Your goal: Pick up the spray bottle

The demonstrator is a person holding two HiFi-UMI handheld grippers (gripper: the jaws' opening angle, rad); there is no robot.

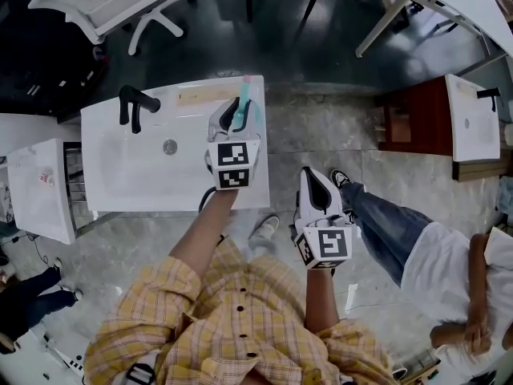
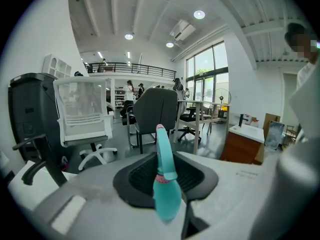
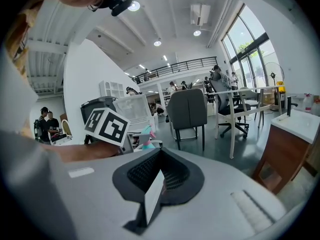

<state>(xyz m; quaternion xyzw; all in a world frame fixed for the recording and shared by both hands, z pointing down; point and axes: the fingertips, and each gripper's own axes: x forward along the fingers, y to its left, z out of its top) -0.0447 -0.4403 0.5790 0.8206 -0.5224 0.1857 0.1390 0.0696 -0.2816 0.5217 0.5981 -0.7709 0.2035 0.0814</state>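
While left tool (image 1: 239, 115) pinches the spray bottle (image 2: 165, 184) on its rounded body, it may pivot or slip; right tool (image 1: 315, 185) closed, empty.

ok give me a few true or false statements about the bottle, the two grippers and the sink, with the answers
1. The spray bottle is teal. True.
2. The right gripper has the bottle between its jaws. False: its jaws are together with nothing in them. The left gripper is closed on the bottle.
3. The faucet on the white sink is black. True.
4. Both grippers are over the sink. False: only the left one is. The right one is off to the side, above the floor.
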